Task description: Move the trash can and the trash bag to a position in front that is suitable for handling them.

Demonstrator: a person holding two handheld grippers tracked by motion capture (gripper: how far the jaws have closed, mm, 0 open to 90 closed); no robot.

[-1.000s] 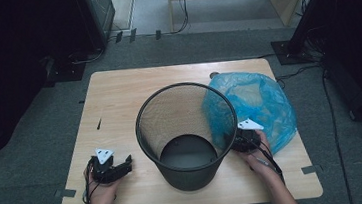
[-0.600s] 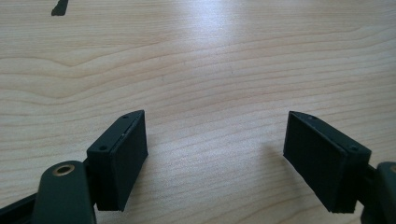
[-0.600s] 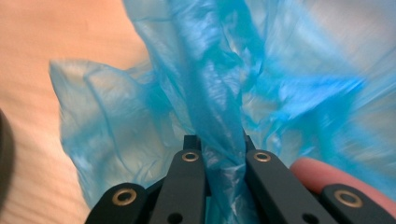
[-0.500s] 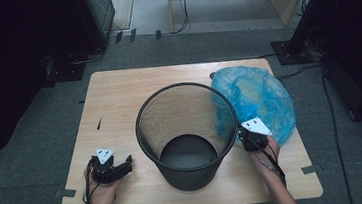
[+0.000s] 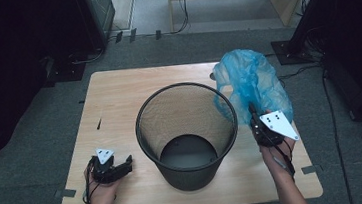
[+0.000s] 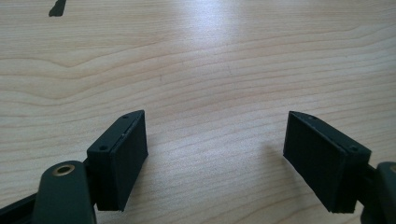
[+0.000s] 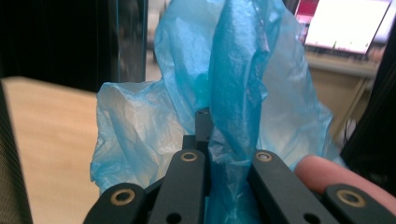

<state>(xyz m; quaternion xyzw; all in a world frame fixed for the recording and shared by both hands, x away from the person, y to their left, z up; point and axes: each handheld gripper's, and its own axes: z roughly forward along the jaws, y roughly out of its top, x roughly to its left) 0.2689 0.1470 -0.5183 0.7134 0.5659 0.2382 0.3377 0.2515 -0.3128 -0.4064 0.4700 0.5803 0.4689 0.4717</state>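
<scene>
Hiding most of its own jaws, the right gripper point(image 7: 205, 154) has blue plastic bunched all around them. In the right gripper view you can see a fold of the blue bag point(image 7: 233, 88) going down between the two black jaws, which are squeezed on it, so the gripper is pinching the bag. One fingertip pokes in at the bottom right, cut off by the edge.

From the high view, the blue bag point(image 5: 252, 82) is lifted up off the wooden table point(image 5: 118, 93) and hangs in a crumpled bunch above the right gripper point(image 5: 256, 120), over the right side of the table. Its near edge sits just beside the rim of the black mesh bin point(image 5: 187, 131). You cannot tell if the bag touches the rim. The bin stands upright in the middle of the table, and its dark bottom shows through the open top.

The left gripper point(image 5: 120, 167) rests low at the front left of the table, well apart from the bag and near the bin. In the left gripper view its jaws are spread wide with bare wood between them, holding nothing. A small dark mark point(image 6: 57, 7) on the table is cut off at the top left.
</scene>
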